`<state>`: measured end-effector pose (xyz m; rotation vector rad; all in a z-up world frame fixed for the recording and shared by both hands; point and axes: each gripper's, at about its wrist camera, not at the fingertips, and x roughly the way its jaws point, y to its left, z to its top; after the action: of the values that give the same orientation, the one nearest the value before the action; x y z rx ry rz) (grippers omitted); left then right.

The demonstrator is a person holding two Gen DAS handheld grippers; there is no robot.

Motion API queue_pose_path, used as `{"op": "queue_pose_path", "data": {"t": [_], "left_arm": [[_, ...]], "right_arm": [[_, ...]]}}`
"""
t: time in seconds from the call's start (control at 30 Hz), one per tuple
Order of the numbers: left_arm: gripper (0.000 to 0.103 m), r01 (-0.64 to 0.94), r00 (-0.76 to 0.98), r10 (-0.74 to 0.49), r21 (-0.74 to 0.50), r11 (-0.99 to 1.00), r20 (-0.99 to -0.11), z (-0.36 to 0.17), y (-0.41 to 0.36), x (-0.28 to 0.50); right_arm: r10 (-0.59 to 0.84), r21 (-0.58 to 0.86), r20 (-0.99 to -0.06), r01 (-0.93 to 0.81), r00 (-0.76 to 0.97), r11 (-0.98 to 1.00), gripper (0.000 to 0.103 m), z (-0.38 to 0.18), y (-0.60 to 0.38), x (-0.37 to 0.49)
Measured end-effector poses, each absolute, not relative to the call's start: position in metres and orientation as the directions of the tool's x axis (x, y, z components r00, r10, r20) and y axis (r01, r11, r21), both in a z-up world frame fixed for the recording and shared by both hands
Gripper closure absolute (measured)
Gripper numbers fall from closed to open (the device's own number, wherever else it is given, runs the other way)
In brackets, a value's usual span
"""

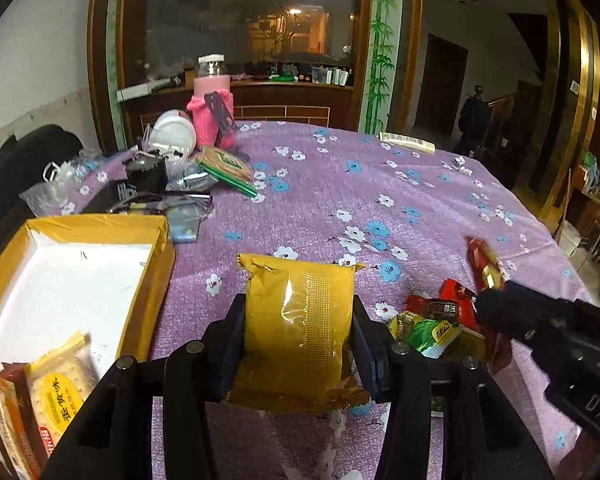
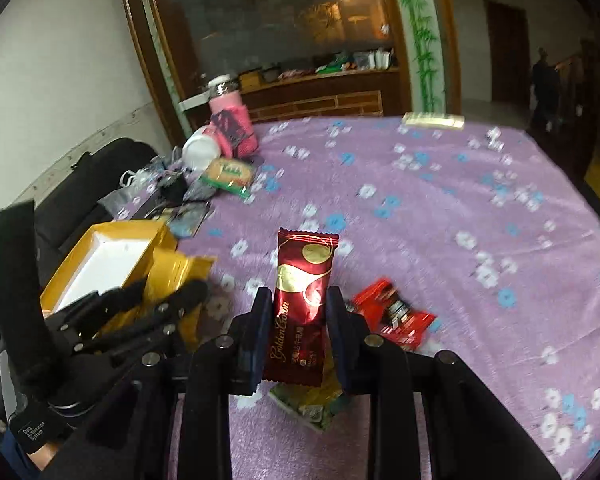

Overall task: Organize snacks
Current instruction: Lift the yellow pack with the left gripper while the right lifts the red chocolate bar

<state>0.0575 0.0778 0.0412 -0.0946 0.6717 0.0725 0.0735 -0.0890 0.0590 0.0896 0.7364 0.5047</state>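
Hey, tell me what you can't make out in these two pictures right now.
- Box contents, left wrist view: the near end is cut off by the frame edge and the left gripper.
- Green packet, right wrist view: mostly hidden behind the red bar and the right gripper.
- Gold packet label, left wrist view: no readable print.
- Red wrapper, right wrist view: blurred.

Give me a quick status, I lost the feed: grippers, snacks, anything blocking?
Left gripper shut on yellow packet. Right gripper shut on dark red packet. Yellow box open at left, path unobstructed.
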Motion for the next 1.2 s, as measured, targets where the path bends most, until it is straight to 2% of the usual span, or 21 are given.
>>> {"op": "queue_pose_path", "data": {"t": [0.33,1.2], "left_arm": [[0.052,-0.123,0.817,0.116,0.026,0.992,-0.565,0.046,0.071,0.048],[0.052,-0.146,0.834,0.156,0.061,0.987,-0.530,0.050,0.067,0.043]], "right_arm": [[0.486,0.262,-0.609,-0.420,0.627,0.869,0.077,0.058,-0.089,0.070],[0.482,0.249,-0.610,-0.425,0.629,0.870,0.077,0.055,-0.087,0.067]]}}
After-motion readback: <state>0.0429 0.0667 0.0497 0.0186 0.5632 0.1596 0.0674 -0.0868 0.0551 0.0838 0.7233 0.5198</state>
